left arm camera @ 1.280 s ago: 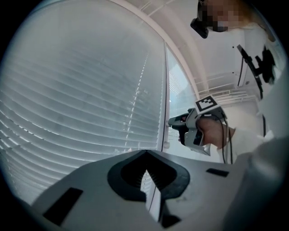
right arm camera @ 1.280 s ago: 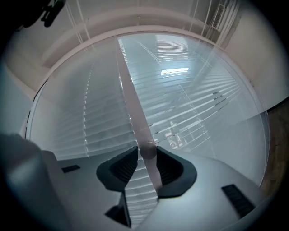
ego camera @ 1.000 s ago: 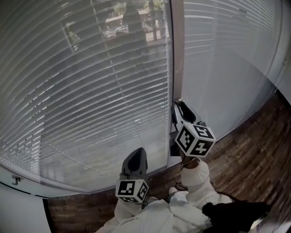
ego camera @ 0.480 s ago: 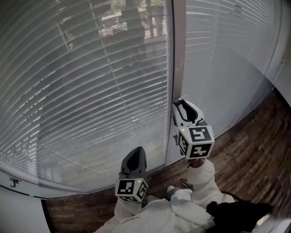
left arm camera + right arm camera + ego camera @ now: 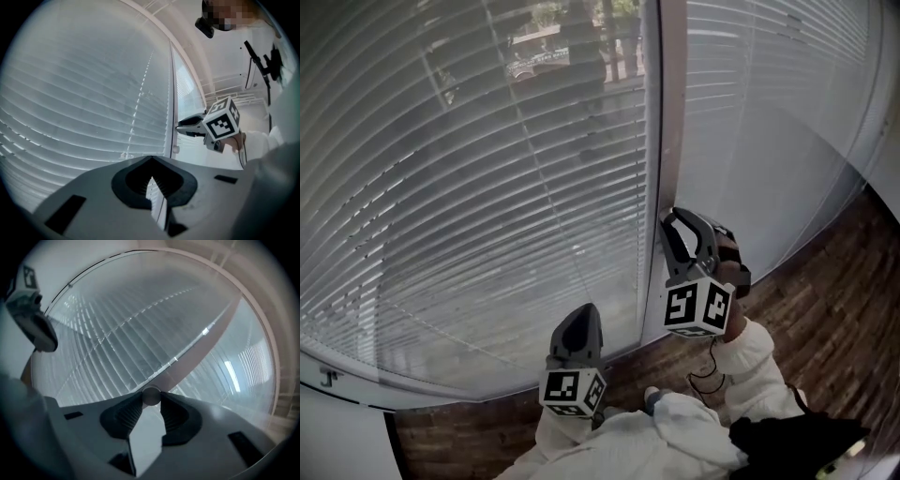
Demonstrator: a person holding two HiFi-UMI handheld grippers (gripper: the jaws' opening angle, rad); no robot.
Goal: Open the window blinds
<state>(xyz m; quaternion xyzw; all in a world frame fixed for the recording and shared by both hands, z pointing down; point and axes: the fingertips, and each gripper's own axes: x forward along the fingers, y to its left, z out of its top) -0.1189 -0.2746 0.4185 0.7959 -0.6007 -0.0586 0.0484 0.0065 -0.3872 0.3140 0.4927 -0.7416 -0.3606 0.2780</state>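
Note:
Grey slatted blinds (image 5: 469, 187) cover the big left pane, with a faint street view through the tilted slats near the top. My right gripper (image 5: 667, 223) is at the white mullion (image 5: 667, 112), shut on the thin clear tilt wand (image 5: 176, 360), which runs up from its jaws (image 5: 151, 396). In the left gripper view the right gripper (image 5: 180, 126) holds the wand (image 5: 174, 138) just above its end knob. My left gripper (image 5: 583, 315) hovers low in front of the pane, shut and holding nothing (image 5: 151, 161).
A second set of shut blinds (image 5: 750, 112) covers the pane right of the mullion. Dark wooden floor (image 5: 825, 281) lies below the windows. A white lower frame rail (image 5: 356, 380) runs under the left pane. White sleeves (image 5: 675, 431) fill the bottom of the head view.
My right gripper has twisted on the wand: its marker cube swung from upper right to underneath, and the hand shifted slightly right. The left gripper has stayed put.

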